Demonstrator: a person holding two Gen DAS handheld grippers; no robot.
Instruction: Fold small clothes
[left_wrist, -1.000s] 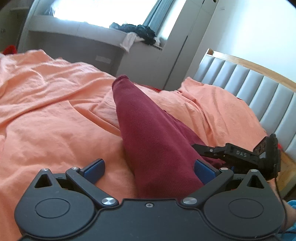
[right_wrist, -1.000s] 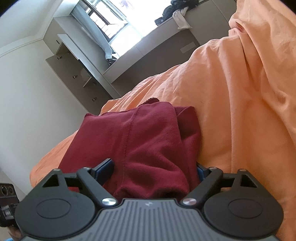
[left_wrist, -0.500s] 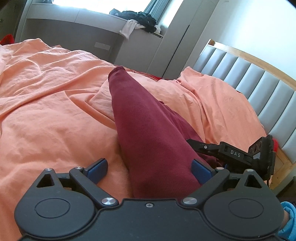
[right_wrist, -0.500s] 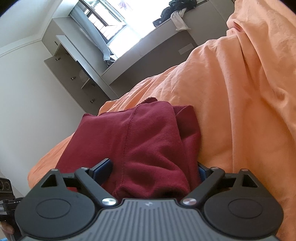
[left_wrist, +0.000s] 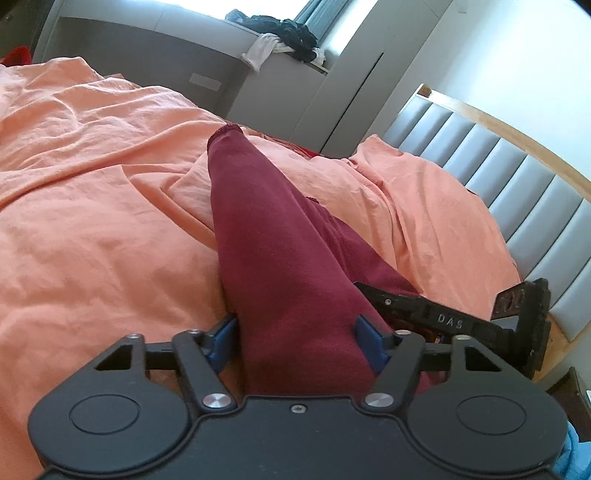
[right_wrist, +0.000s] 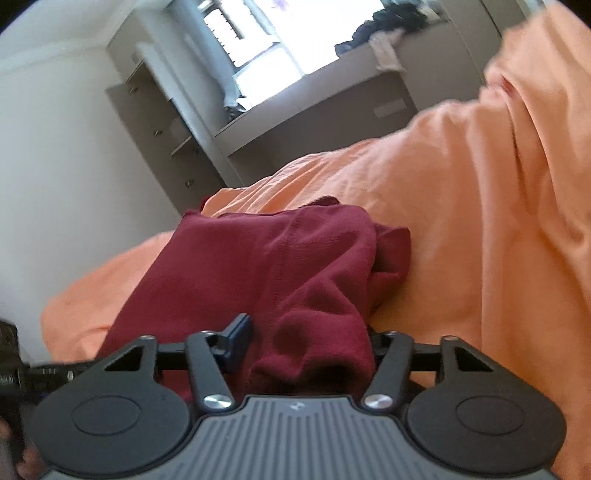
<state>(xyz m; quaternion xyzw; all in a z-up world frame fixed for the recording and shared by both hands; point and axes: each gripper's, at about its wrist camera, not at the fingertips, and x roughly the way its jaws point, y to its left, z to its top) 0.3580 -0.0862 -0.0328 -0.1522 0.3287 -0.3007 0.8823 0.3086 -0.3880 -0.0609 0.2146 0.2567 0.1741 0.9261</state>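
Observation:
A dark red garment (left_wrist: 280, 243) lies on the orange bed sheet (left_wrist: 92, 221), stretched long away from me in the left wrist view. My left gripper (left_wrist: 299, 332) has its blue pads (left_wrist: 369, 341) closed in against the near end of the cloth. The right gripper's black body (left_wrist: 454, 321) shows just to its right. In the right wrist view the same garment (right_wrist: 266, 266) lies bunched in folds. My right gripper (right_wrist: 306, 347) has closed in on its near edge, and the cloth hides the right pad.
A grey padded headboard with a wooden rim (left_wrist: 517, 177) stands at the right. A grey window ledge (left_wrist: 207, 48) carries a heap of dark and white clothes (left_wrist: 284, 29). Grey drawers (right_wrist: 159, 147) stand against the wall beyond the bed.
Both grippers have closed from wide open onto the near end of the red garment. The right wrist view has shifted and is blurred by motion.

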